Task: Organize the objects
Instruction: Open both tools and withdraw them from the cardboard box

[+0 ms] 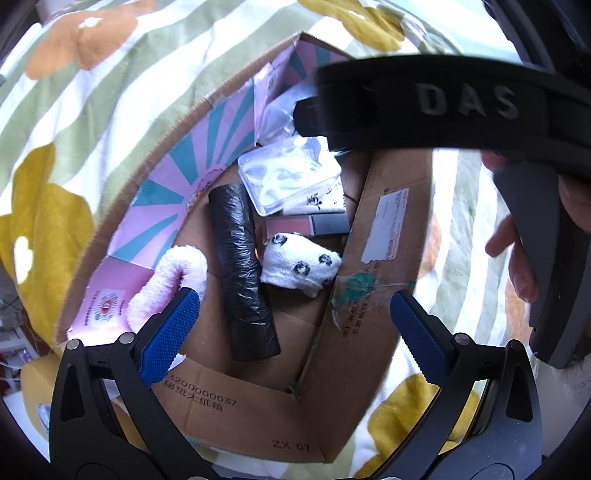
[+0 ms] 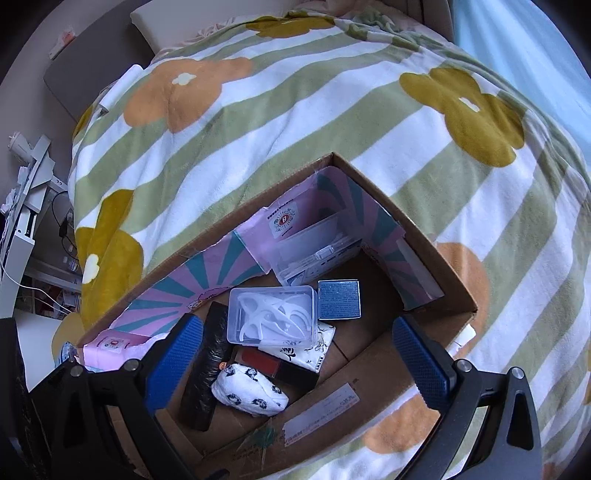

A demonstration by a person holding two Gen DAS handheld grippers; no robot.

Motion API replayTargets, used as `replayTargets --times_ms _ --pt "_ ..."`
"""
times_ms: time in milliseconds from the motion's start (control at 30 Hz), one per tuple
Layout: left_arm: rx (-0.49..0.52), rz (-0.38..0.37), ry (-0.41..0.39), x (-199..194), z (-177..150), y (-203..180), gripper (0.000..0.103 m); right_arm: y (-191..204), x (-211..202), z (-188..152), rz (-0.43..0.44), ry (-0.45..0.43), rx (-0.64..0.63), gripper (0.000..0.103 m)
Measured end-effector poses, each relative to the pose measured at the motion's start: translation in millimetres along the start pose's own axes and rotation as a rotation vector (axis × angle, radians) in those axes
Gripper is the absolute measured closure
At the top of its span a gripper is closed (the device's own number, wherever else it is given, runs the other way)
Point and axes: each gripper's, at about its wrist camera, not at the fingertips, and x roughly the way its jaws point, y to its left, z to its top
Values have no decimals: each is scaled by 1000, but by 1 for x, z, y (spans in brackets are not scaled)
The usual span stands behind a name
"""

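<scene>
Left tool (image 1: 291, 328): spread wide, blue pads apart, nothing between them, hovering over the near end of the cardboard box (image 1: 343, 354).
Right tool (image 2: 299, 360): also spread wide and empty, hanging above the same box (image 2: 439, 284).
Box contents: a black roll of bags (image 1: 242, 269) lies lengthwise; just beside it a white pouch with dark flower prints (image 1: 301, 266), touching a dark red case (image 1: 306, 226); above those a clear plastic case of white floss picks (image 1: 288, 181).
Only in the left view: a fluffy pink-white item (image 1: 170, 284) right by the left pad, and the right tool's black body lettered "DAS" (image 1: 436, 103) crossing the top, with the person's hand (image 1: 517, 240) on its grip.
Only in the right view: a small blue tin (image 2: 339, 299) just beside the clear case (image 2: 273, 314), a larger translucent box (image 2: 314, 251) leaning in the far corner, and a white printed packet (image 2: 310, 350) under the clear case.
Box lining: pink and teal sunburst paper (image 2: 207, 273) along the inner walls.
Surface: a bed under a blanket (image 2: 295, 122) striped green and white with orange and mustard flowers; the box sits on it.
Room: white shelving with cables (image 2: 26, 206) at the left edge, a pale headboard cushion (image 2: 192, 18) at the top.
</scene>
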Motion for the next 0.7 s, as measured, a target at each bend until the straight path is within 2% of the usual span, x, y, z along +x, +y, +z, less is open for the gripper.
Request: replayTargets --times_ms 367,533,700 --pt "106 10 -82 -76 7 5 0 0 -97 -27 -76 -93 66 0" --pt "174 -14 -120 -106 8 -15 0 -14 -149 -62 -139 -128 184 0" --pt "242 -42 -146 -128 1 -43 0 -34 -192 -110 -261 -148 321 0"
